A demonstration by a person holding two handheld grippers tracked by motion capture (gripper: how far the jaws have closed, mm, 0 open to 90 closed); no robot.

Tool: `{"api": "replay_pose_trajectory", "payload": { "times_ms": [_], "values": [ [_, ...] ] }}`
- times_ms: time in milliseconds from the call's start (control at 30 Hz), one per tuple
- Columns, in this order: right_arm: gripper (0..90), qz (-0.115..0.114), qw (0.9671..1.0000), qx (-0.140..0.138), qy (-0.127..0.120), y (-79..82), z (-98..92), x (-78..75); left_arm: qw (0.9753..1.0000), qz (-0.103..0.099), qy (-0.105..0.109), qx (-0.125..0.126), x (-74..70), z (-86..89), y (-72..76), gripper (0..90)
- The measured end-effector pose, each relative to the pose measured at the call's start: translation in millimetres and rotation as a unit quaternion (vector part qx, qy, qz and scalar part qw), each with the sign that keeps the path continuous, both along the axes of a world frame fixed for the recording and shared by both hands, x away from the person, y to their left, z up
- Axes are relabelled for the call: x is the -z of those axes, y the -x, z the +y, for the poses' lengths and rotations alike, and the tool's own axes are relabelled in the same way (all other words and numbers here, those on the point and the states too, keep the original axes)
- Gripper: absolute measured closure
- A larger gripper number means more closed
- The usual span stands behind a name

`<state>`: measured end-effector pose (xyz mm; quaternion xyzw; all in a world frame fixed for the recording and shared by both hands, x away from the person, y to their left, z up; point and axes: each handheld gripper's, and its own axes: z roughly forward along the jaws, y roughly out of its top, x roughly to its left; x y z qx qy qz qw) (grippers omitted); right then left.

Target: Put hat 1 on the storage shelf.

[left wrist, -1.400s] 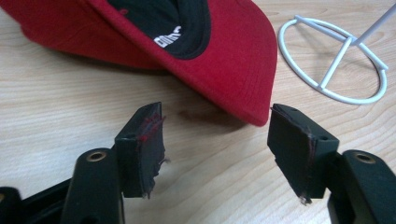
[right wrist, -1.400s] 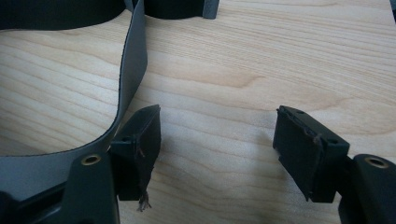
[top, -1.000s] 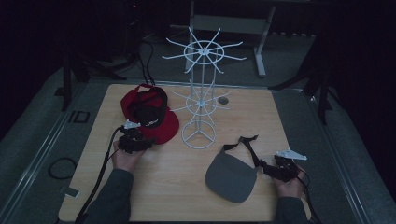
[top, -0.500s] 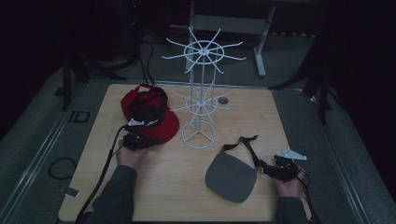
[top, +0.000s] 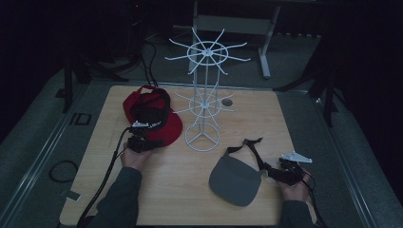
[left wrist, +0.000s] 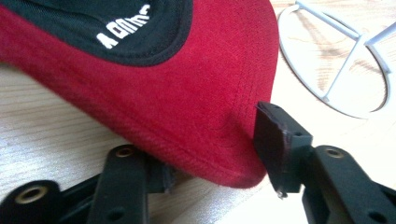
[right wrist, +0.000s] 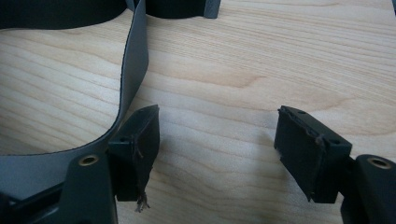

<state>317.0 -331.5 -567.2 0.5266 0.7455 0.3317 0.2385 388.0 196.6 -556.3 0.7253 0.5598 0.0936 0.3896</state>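
1. Red cap, black-crowned, lies on the table's left side, brim toward the near edge.
2. Left gripper: jaws spread wide, straddling the brim's edge, not clamped.
3. Grey visor lies near right; its strap passes beside the right gripper, jaws apart, holding nothing.
4. White wire rack stands between them.

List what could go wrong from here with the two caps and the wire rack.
1. The left hand-held gripper straddles the red fabric cap's brim near its tip with open jaws; a shallow bite might slip.
2. The right hand-held gripper is open beside the grey visor's strap, so closing may miss it.
3. The white wire rack stands close; lifting could snag it.
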Motion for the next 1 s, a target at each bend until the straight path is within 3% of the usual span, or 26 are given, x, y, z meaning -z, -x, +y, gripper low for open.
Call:
{"api": "replay_pose_trajectory", "payload": {
  "times_ms": [167, 367, 433, 500, 733, 1000],
  "values": [
    [31.0, 0.0, 1.0, 0.0, 0.0, 0.1, 0.1, 0.0, 1.0, -0.003, -0.001, -0.006, -0.1, -0.4, 0.0, 65.1],
    [30.7, 0.0, 1.0, -0.001, 0.0, 0.0, 0.1, 0.0, 0.9997, -0.022, 0.001, -0.006, -4.5, -2.2, 3.5, 78.9],
    [30.7, 0.0, 1.0, -0.001, 0.0, 0.0, 0.1, 0.0, 0.9994, -0.031, -0.01, -0.007, -6.5, -3.1, 5.2, 84.8],
    [30.6, 0.0, 1.0, -0.001, 0.0, 0.0, 0.1, 0.0, 0.999, -0.039, -0.019, -0.004, -6.9, -4.8, 7.2, 85.4],
    [30.6, 0.0, 1.0, -0.001, 0.0, 0.0, 0.1, 0.0, 0.9988, -0.048, -0.004, -0.009, -5.4, -3.1, 9.5, 85.7],
    [30.6, 0.0, 1.0, -0.001, 0.0, 0.0, 0.1, 0.0, 0.9982, -0.059, -0.009, -0.011, -7.7, 1.2, 11.4, 86.0]
  ]
}}
